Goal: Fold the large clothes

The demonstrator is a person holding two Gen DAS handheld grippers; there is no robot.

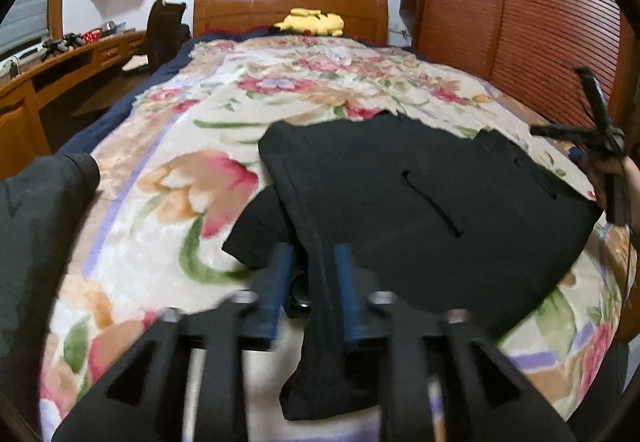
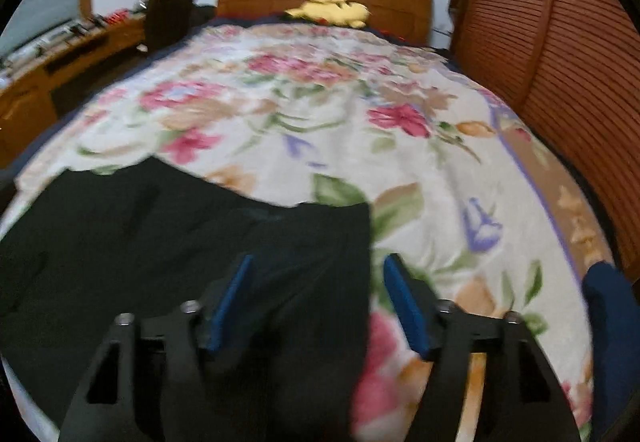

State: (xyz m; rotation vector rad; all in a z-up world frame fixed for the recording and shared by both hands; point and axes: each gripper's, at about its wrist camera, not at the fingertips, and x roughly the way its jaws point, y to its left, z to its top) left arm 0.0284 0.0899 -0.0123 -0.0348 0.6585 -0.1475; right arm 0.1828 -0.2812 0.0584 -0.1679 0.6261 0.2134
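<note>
Large black fabric garment (image 1: pixel 420 193), looks like trousers, lies partly folded on the floral plush blanket (image 1: pixel 168 177) covering the bed, at the foot end, far from the wooden headboard (image 1: pixel 290 3). Its broad slab runs crosswise to the headboard, with slit pockets facing up.

Left gripper (image 1: pixel 314 262): blue pads close together with a narrow strip of the black garment running up between them, so it looks clamped on that edge fold, though motion blur makes contact hard to confirm. That strip's long axis points toward the headboard, in line with the fingers.

Right gripper (image 2: pixel 318 282): jaws wide apart, holding nothing. The garment's right-hand edge (image 2: pixel 362 262) falls in the gap between its pads, left pad over black cloth, right pad over bare blanket. So the right gripper is nearer that free edge; cloth extends leftward from it.

Judgement: next move likely depends on the right jaws closing on that edge, straddled already, before carrying it across. Height above the cloth cannot be told.

Yellow plush toy (image 1: pixel 310 21) sits by the headboard, well apart.
</note>
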